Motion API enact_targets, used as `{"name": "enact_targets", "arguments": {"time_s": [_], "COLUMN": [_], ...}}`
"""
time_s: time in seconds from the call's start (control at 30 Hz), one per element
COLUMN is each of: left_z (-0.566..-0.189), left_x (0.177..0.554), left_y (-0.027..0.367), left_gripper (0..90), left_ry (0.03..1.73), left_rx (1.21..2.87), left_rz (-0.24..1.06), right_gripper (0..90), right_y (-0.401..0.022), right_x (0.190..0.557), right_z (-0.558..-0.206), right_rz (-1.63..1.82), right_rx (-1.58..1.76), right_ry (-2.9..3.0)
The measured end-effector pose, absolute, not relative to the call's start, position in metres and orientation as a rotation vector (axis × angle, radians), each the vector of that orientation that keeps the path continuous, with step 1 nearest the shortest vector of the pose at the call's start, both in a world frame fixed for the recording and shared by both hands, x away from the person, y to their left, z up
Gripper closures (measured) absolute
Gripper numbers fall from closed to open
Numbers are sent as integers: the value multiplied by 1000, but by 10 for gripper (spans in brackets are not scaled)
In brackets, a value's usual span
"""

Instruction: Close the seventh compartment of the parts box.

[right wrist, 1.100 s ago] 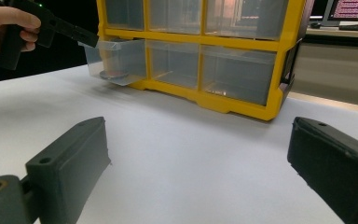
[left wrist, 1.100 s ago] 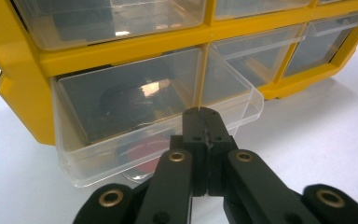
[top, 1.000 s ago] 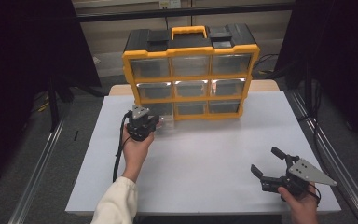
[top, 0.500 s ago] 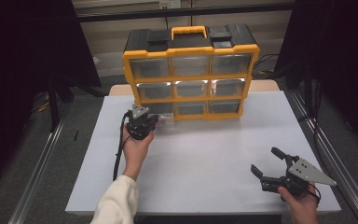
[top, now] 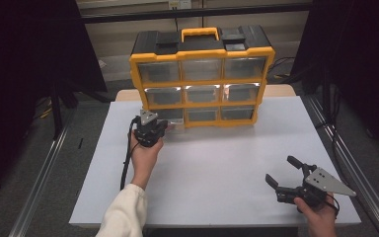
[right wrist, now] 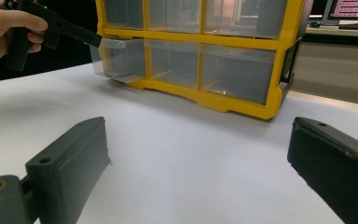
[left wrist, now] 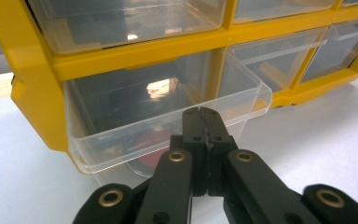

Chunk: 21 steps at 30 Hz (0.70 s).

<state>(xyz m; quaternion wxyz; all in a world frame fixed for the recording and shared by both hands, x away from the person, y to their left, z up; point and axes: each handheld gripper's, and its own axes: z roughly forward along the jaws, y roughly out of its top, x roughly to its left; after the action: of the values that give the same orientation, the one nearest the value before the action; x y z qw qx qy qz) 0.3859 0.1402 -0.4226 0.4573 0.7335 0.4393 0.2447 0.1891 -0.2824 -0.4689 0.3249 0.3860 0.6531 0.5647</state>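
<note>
Nine clear drawers filled the yellow-and-black organizer, which stood upright at the far side of the white table, its black top carrying a yellow handle. Of those drawers, the bottom-left drawer was pulled partway out of its slot, its front lip jutting beyond the yellow frame, while the others sat flush. Through its clear floor a round dark-red thing showed, too blurred by the plastic to name.

The left tongs were at that drawer's front lip, jaws pressed together tip to tip; the tips met right at the rim, but whether they pinched the plastic or merely rested against it could not be told. In the high view the left tongs pointed toward the cabinet's lower-left corner, held by a hand whose white sleeve came up from the table's near edge.

The right tongs sat well apart from the cabinet, near the table's front right corner, jaws spread wide with nothing between them, only bare table beyond.
</note>
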Motion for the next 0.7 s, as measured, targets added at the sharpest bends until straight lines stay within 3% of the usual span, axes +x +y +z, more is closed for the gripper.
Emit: {"name": "enact_targets", "arguments": {"time_s": [0.7], "left_z": [-423], "left_x": [390], "left_y": [139], "left_gripper": [900], "left_ry": [1089], "left_rx": [1808], "left_rz": [619], "right_gripper": [47], "right_y": [-284], "right_x": [189], "right_z": [-469], "right_rz": [1485], "right_rx": [1013], "right_ry": [1706]}}
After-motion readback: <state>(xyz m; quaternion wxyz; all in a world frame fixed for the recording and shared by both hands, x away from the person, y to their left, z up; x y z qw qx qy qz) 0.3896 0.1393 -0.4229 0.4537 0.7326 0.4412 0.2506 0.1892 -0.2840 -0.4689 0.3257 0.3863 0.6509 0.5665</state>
